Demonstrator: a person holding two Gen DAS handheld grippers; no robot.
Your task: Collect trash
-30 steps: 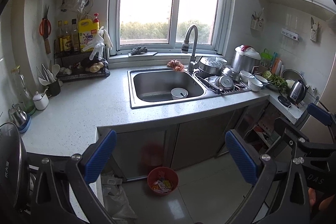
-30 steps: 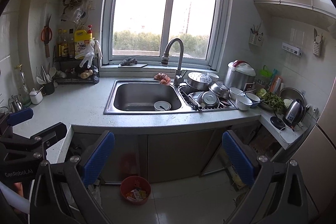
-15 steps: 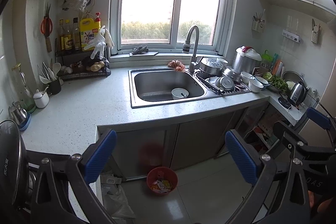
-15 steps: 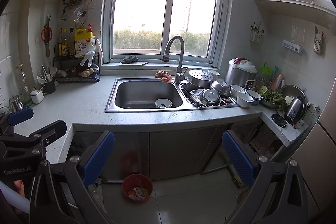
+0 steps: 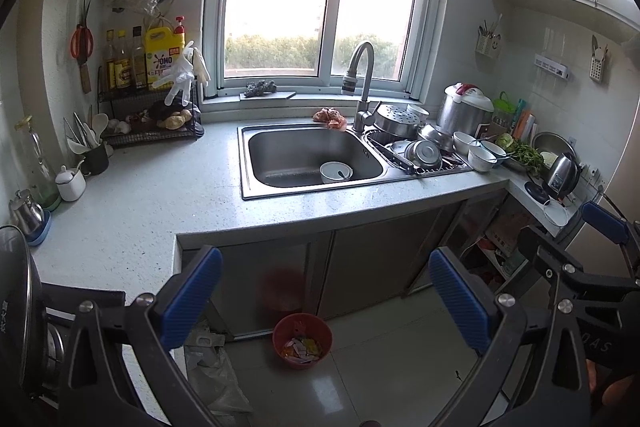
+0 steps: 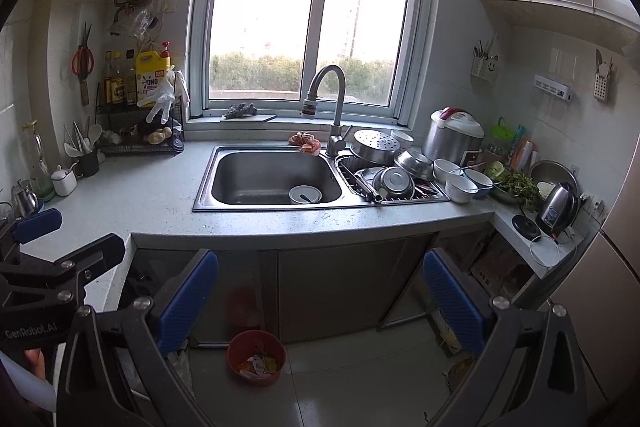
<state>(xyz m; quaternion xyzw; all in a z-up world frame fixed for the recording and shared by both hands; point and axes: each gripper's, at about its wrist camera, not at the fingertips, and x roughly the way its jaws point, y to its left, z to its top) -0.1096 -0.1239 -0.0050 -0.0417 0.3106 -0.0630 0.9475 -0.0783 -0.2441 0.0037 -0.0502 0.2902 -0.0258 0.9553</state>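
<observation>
Two grippers, both held well back from the counter above the floor. Left gripper: blue pads wide apart, nothing between them. Right gripper: same, pads spread and empty; its frame also enters the left wrist view at far right, cut off by the edge.

Near, on the floor against the cabinet doors: red bin holding wrappers, types not legible. To its left, crumpled plastic partly hidden behind the left finger.

Middle: grey counter, with sink containing a white bowl and spoon. Small specks on the counter in front of the sink, too small to identify.

Far: crumpled orange-pink scrap on the sink's far rim, just left of the faucet; material unclear. Dark clump on the window sill, unidentifiable. Dish rack to the right, contents overlapping.
</observation>
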